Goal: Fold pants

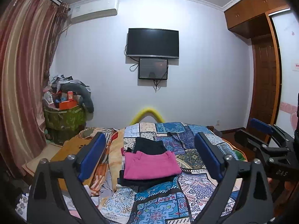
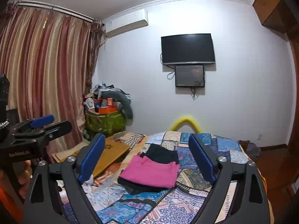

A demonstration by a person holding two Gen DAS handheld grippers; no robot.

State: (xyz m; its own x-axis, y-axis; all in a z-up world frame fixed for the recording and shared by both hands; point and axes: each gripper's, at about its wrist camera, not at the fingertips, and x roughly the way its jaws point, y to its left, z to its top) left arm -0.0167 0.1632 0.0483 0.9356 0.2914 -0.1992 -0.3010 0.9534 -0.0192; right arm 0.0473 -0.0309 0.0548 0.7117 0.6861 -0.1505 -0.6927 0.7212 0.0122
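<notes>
Folded pink pants (image 1: 150, 165) lie on top of a stack of dark folded garments (image 1: 149, 145) on the patchwork bedspread (image 1: 188, 188). The stack also shows in the right wrist view, with the pink pants (image 2: 150, 172) over a black garment (image 2: 161, 154). My left gripper (image 1: 149, 156) is open and empty, held above the bed, with the stack between its blue pads. My right gripper (image 2: 147, 160) is open and empty, also above the stack. Each gripper shows at the edge of the other's view, the right one (image 1: 265, 140) and the left one (image 2: 37, 127).
A brown cardboard box (image 2: 112, 155) lies at the bed's left. A green bin piled with clutter (image 1: 65, 115) stands by the striped curtain (image 1: 24, 74). A yellow foam bar (image 1: 147, 113) rises behind the bed. A wooden wardrobe (image 1: 261, 85) is at the right.
</notes>
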